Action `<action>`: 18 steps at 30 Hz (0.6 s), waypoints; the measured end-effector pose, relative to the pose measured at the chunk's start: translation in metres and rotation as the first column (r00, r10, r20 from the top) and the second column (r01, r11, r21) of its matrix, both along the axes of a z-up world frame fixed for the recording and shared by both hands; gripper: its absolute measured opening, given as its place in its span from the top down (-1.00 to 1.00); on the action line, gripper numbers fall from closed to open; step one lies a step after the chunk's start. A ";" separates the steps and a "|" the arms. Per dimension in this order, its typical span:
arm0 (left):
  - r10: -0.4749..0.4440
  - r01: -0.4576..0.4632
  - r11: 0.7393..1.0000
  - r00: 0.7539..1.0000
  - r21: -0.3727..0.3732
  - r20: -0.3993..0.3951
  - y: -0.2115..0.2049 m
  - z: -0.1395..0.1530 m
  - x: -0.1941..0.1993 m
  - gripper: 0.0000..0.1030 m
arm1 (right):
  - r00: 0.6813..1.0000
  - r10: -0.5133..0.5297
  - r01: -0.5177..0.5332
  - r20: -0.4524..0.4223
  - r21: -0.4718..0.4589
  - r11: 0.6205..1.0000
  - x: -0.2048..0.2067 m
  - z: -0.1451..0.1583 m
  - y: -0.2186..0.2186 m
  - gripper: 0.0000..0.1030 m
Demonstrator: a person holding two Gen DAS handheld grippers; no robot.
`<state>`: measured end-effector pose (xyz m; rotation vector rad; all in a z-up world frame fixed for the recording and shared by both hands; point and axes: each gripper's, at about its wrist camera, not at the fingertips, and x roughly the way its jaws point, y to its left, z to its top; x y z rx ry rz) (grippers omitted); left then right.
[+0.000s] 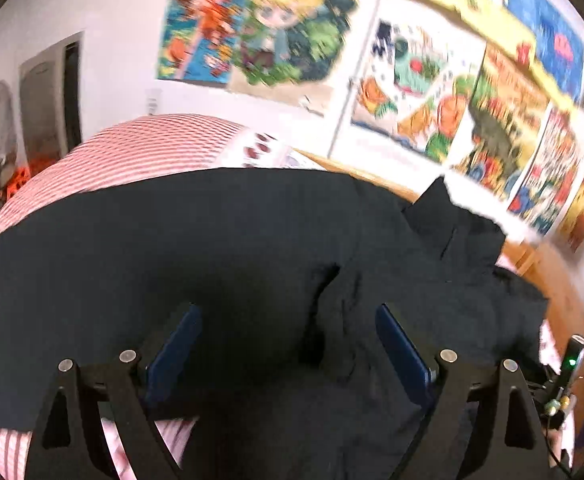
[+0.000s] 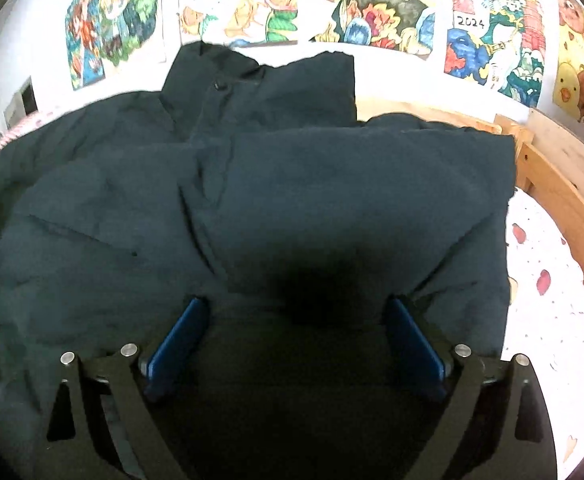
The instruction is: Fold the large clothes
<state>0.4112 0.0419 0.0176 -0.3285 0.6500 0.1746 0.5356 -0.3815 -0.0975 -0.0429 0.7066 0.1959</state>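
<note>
Dark navy padded fabric fills both views: a large, puffy dark jacket (image 2: 252, 200) is spread over a bed whose sheets are seen in two patterns, a pink-and-white striped sheet (image 1: 140, 148) toward the bed's far left edge and a white sheet with red spots (image 2: 551, 280) along its right edge. A wooden bed frame (image 2: 563, 184) is seen at the right edge, against a wall covered with colourful cartoon posters (image 2: 371, 4).

The jacket's collar (image 2: 220, 76) is raised toward the wall-side edge of the bed, and one side panel or sleeve appears to be laid inward across the body, so a first fold is judged to be made on the right side. The left portion is seen lying flatter and wider, apparently not yet folded. The final halving into a compact bundle is judged to be left.

The left hand-held gripper (image 1: 288, 344) is held with its blue pads spread wide over the cloth, nothing pinched. The right hand-held gripper (image 2: 295, 340) is likewise spread apart above the jacket's near hem, gripping nothing.
</note>
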 end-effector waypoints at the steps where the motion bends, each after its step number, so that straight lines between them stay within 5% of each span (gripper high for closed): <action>1: 0.012 -0.012 1.000 1.000 -0.012 0.004 0.003 -0.002 -0.013 -0.74 | 1.000 0.004 -0.004 0.012 -0.009 1.000 -0.004 0.004 -0.001 -0.80; 5: 0.061 -0.063 0.990 0.998 -0.126 -0.018 0.029 -0.013 -0.069 -0.74 | 0.997 0.018 -0.014 0.075 -0.060 0.998 -0.033 0.033 0.004 -0.83; 10: 0.163 -0.167 0.947 0.986 -0.276 -0.035 0.076 -0.033 -0.124 -0.74 | 0.994 0.038 -0.030 0.102 -0.075 0.997 -0.049 0.066 0.029 -0.85; 15: 0.302 -0.304 0.824 0.950 -0.478 -0.084 0.138 -0.059 -0.142 -0.74 | 0.993 0.087 -0.086 0.080 -0.018 0.996 -0.051 0.084 0.071 -0.85; 18: 0.371 -0.368 0.774 0.923 -0.516 -0.100 0.162 -0.072 -0.146 -0.74 | 0.990 0.116 -0.116 0.077 -0.007 0.993 -0.049 0.089 0.102 -0.85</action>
